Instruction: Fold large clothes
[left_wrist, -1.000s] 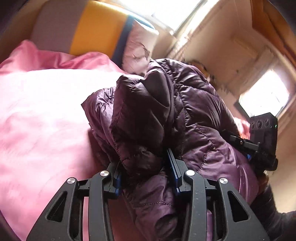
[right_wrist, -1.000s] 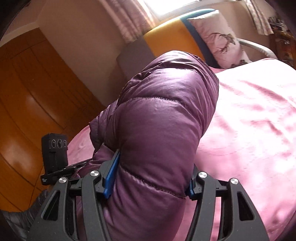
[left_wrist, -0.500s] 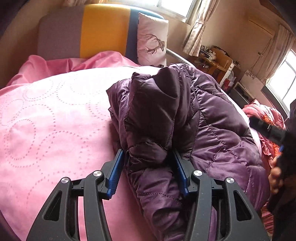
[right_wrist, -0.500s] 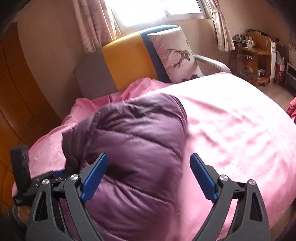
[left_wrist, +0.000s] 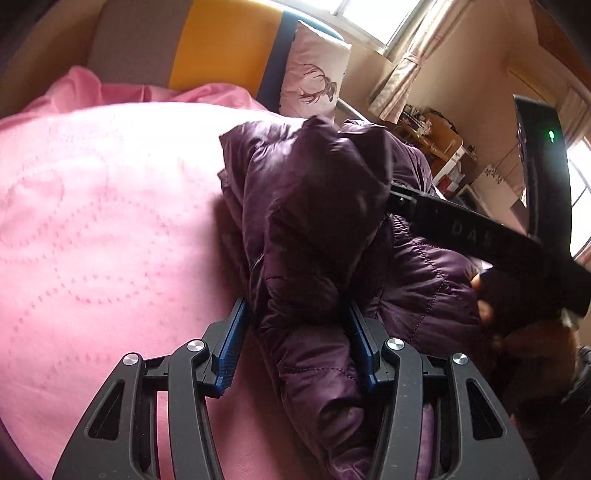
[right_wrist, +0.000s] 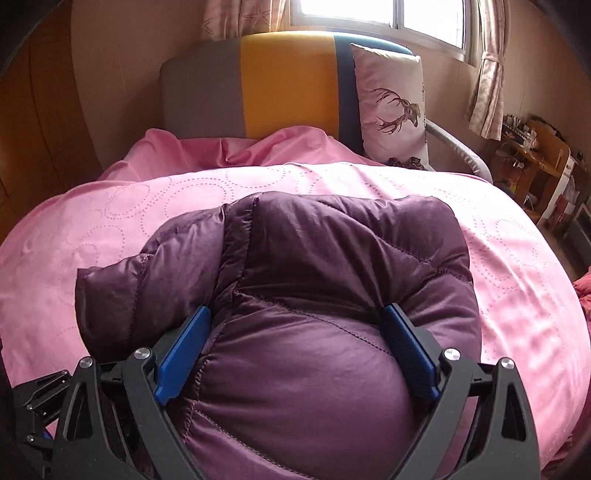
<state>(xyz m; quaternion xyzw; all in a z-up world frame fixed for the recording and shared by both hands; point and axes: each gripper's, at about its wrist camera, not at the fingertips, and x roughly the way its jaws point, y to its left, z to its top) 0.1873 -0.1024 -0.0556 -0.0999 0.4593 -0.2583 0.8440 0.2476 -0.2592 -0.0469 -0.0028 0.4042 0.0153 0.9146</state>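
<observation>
A purple quilted puffer jacket (right_wrist: 332, 273) lies bunched on the pink bed cover (right_wrist: 110, 221). In the left wrist view the jacket (left_wrist: 314, 221) stands up in a crumpled fold. My left gripper (left_wrist: 295, 317) is shut on that fold, with fabric squeezed between its blue pads. My right gripper (right_wrist: 295, 321) has its jaws spread wide around a bulging part of the jacket, with the pads touching its sides. The other gripper's black body (left_wrist: 480, 232) and the hand holding it show at the right of the left wrist view.
A grey, yellow and blue headboard (right_wrist: 288, 81) stands behind the bed with a white deer-print pillow (right_wrist: 391, 107) against it. A window with curtains (right_wrist: 487, 88) is behind. A wooden shelf unit (right_wrist: 535, 155) stands at the right. Wooden panelling (right_wrist: 37, 129) is at the left.
The jacket came down from mid-air onto the bed. My right gripper opened, then moved forward so its wide jaws now straddle the jacket. My left gripper keeps its hold.
</observation>
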